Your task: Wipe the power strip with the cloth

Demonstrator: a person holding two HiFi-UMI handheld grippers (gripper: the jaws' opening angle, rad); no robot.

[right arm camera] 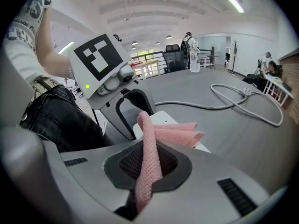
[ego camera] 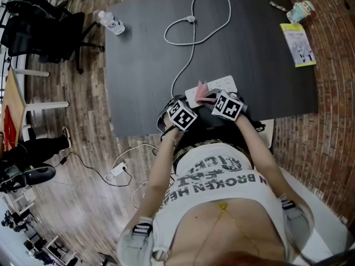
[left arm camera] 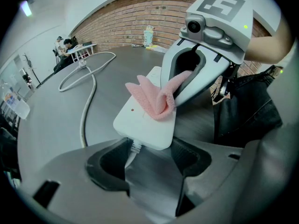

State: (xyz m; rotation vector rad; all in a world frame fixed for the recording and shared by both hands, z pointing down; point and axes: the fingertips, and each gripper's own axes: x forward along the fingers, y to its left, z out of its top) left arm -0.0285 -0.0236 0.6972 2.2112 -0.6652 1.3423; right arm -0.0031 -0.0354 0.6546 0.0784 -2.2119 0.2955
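Note:
A white power strip lies at the near edge of the dark table, and its grey cable loops away across the top. My left gripper is shut on the strip's cable end, one jaw at each side. A pink cloth rests bunched on top of the strip. My right gripper is shut on this cloth, which runs from its jaws down onto the strip. The two grippers face each other over the strip, close together.
A water bottle lies at the table's far left corner. A yellow booklet and a small cup sit at the far right. An office chair stands left of the table. Another cable and plug block lie on the floor.

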